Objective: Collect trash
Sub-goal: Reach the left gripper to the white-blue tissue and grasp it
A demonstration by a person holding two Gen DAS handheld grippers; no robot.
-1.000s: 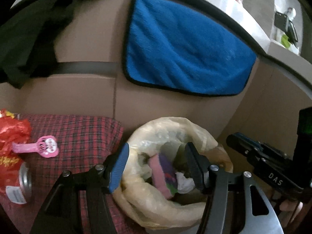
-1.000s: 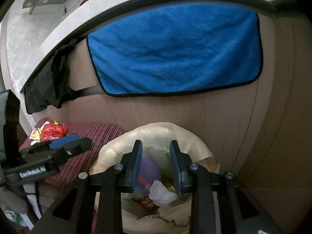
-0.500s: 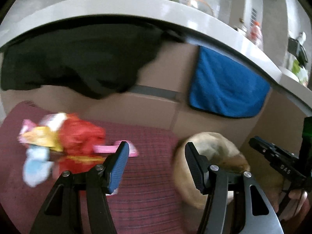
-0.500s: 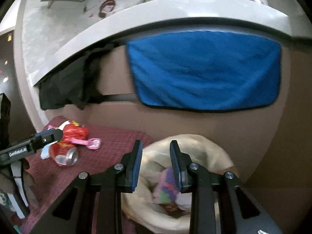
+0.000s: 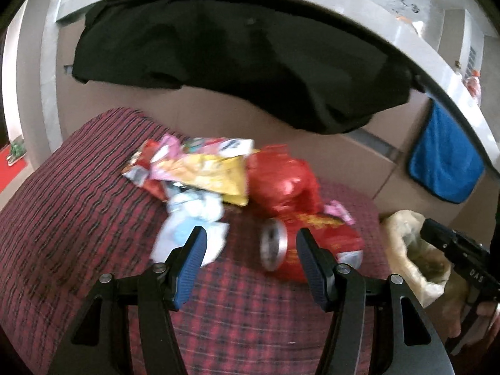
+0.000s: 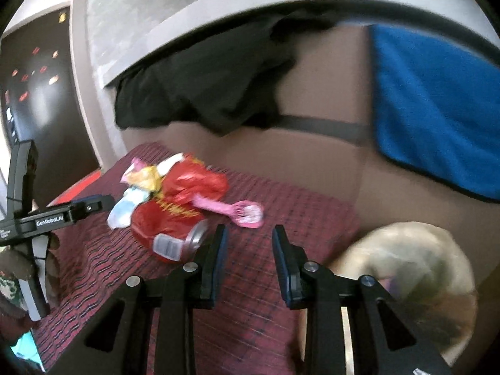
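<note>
A pile of trash lies on a red plaid cloth [image 5: 78, 218]: a red can [image 5: 312, 247] on its side, a red wrapper [image 5: 284, 184], a yellow snack bag [image 5: 212, 175], white-blue crumpled paper [image 5: 190, 218] and a pink plastic piece [image 6: 240, 211]. My left gripper [image 5: 250, 262] is open and empty, just in front of the can and paper. My right gripper [image 6: 248, 256] is open and empty, to the right of the can [image 6: 168, 231]. The trash bin with a yellowish bag [image 6: 415, 268] stands at the right, holding trash; it also shows in the left wrist view [image 5: 412, 250].
A wooden cabinet front [image 6: 312, 162] rises behind the cloth. A black garment [image 5: 250, 62] and a blue towel [image 6: 437, 109] hang from the grey counter edge above it. A dark doorway [image 6: 37, 93] is at the far left.
Both grippers have swung left, away from the bin and toward the trash pile on the cloth. The left gripper stays wide open; the right one has opened slightly.
</note>
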